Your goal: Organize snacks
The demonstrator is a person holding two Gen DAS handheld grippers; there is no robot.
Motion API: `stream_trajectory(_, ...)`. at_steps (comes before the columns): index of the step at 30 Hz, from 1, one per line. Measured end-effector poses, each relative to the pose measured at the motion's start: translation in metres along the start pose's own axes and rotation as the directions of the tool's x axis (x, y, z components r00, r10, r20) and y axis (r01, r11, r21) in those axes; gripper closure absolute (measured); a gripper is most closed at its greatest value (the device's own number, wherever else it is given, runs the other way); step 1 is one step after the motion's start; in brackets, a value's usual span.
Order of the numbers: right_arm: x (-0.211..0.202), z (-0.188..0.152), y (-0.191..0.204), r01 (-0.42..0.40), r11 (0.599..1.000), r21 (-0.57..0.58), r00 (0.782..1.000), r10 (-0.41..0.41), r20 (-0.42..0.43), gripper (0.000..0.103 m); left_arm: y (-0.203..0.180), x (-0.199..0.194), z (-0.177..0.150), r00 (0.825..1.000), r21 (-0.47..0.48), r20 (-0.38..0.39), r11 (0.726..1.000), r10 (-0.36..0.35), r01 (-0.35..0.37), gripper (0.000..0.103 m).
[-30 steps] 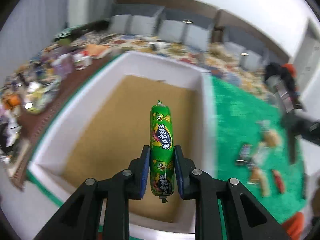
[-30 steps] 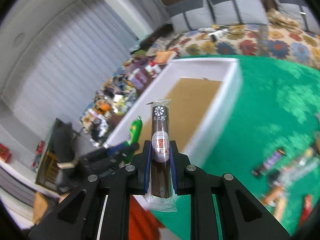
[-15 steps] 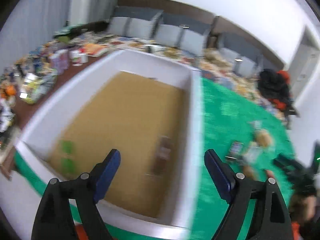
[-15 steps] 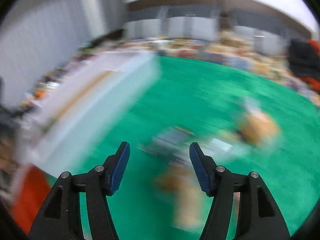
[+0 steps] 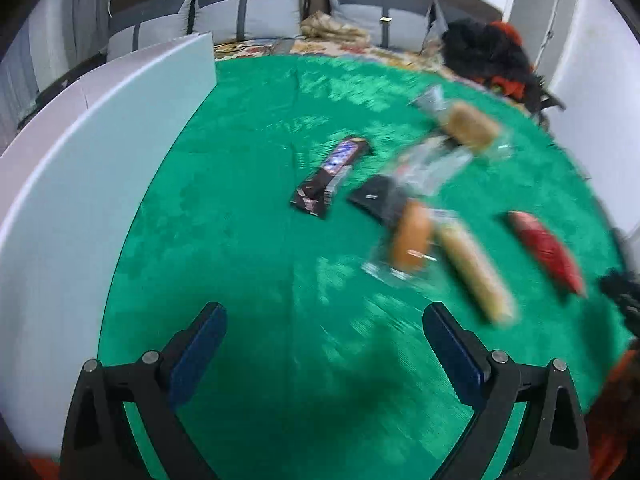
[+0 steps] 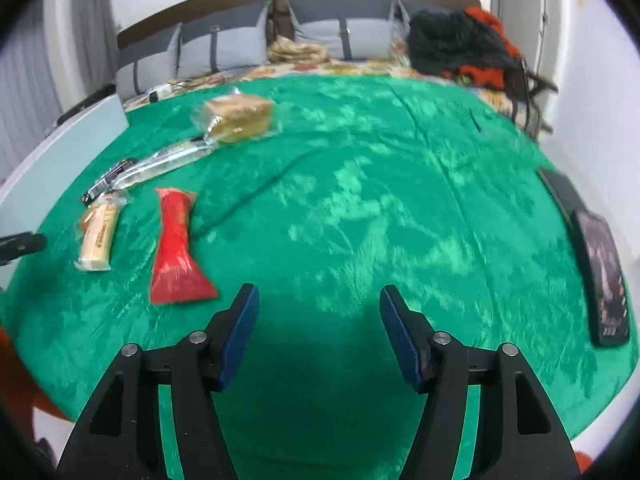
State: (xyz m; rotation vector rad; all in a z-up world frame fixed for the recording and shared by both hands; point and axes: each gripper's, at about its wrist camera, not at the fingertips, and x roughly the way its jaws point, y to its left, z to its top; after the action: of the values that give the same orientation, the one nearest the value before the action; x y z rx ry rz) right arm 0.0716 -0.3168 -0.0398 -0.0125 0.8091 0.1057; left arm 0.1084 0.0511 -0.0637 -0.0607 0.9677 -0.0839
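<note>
Several snacks lie on the green cloth. In the left wrist view I see a dark chocolate bar (image 5: 331,176), a wrapped bun (image 5: 410,238), a long tan bar (image 5: 474,270), a red packet (image 5: 546,252) and a wrapped bread (image 5: 468,126). My left gripper (image 5: 323,346) is open and empty, above the cloth in front of them. In the right wrist view the red packet (image 6: 175,246), the tan bar (image 6: 98,236) and the bread (image 6: 240,117) lie to the left. My right gripper (image 6: 316,322) is open and empty, right of the red packet.
The white box wall (image 5: 80,168) stands along the left, also in the right wrist view (image 6: 48,160). A dark flat device (image 6: 602,268) lies at the cloth's right edge. A sofa with grey cushions (image 6: 240,40) and a black-orange bundle (image 6: 460,44) are behind.
Both grippers opened and let go of the green sausage and the brown stick over the box. Both then swung right, away from the box, to face the snacks on the cloth.
</note>
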Motion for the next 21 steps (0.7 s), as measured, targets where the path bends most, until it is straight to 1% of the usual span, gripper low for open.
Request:
stream_trajectory(1, 0.003, -0.002, 0.001, 0.008, 1.000, 0.002, 1.000, -0.008, 0.001, 0.034, 0.006, 0.010, 0.005, 1.000, -0.001, -0.007, 1.000, 0.016, -0.016, 0.005)
stream_trajectory(3, 0.012, 0.001, -0.005, -0.005, 0.999, 0.037, 1.000, 0.005, -0.016, 0.034, 0.012, 0.023, 0.012, 0.999, -0.013, -0.008, 0.999, 0.046, -0.047, 0.005)
stream_trajectory(5, 0.019, 0.003, -0.014, 0.017, 0.997, 0.078, 0.999, -0.013, -0.046, 0.034, 0.019, 0.034, 0.017, 0.998, -0.019, 0.012, 0.997, 0.070, -0.069, 0.005)
stream_trajectory(6, 0.024, 0.006, -0.019, 0.023, 0.995, 0.095, 0.998, -0.017, -0.059, 0.034, 0.022, 0.037, 0.020, 0.995, -0.008, 0.031, 0.995, 0.100, -0.099, 0.005)
stream_trajectory(7, 0.028, 0.009, -0.021, 0.030, 0.994, 0.106, 0.997, -0.023, -0.068, 0.034, 0.023, 0.043, 0.022, 0.995, -0.006, 0.023, 0.995, 0.099, -0.099, 0.001)
stream_trajectory(8, 0.034, 0.014, -0.026, 0.047, 0.992, 0.113, 0.996, -0.037, -0.083, 0.033, 0.026, 0.046, 0.024, 0.995, -0.009, 0.017, 0.995, 0.096, -0.096, 0.000)
stream_trajectory(9, 0.042, 0.019, -0.028, 0.069, 0.991, 0.110, 0.992, -0.057, -0.112, 0.030, 0.027, 0.047, 0.025, 0.995, -0.011, 0.019, 0.995, 0.099, -0.099, 0.000)
stream_trajectory(10, 0.054, 0.025, -0.031, 0.092, 0.990, 0.103, 0.986, -0.076, -0.150, 0.030, 0.028, 0.048, 0.026, 0.995, -0.011, 0.020, 0.995, 0.098, -0.097, 0.000)
stream_trajectory(11, 0.062, 0.030, -0.034, 0.104, 0.990, 0.097, 0.982, -0.088, -0.164, 0.027, 0.029, 0.048, 0.026, 0.995, -0.011, 0.020, 0.995, 0.097, -0.097, 0.000)
stream_trajectory(14, 0.079, 0.045, -0.038, 0.114, 0.990, 0.079, 0.987, -0.103, -0.124, 0.024, 0.030, 0.048, 0.026, 0.995, -0.011, 0.020, 0.995, 0.097, -0.097, 0.000)
stream_trajectory(16, 0.090, 0.051, -0.044, 0.116, 0.988, 0.103, 0.989, -0.105, -0.102, 0.016, 0.029, 0.047, 0.026, 0.995, -0.011, 0.020, 0.995, 0.097, -0.096, 0.000)
stream_trajectory(18, 0.097, 0.058, -0.046, 0.122, 0.986, 0.117, 0.988, -0.110, -0.107, 0.012, 0.030, 0.048, 0.026, 0.995, -0.012, 0.020, 0.995, 0.096, -0.096, 0.000)
stream_trajectory(21, 0.101, 0.058, -0.045, 0.119, 0.986, 0.113, 0.988, -0.107, -0.112, 0.009, 0.030, 0.048, 0.026, 0.995, -0.012, 0.020, 0.995, 0.096, -0.096, 0.000)
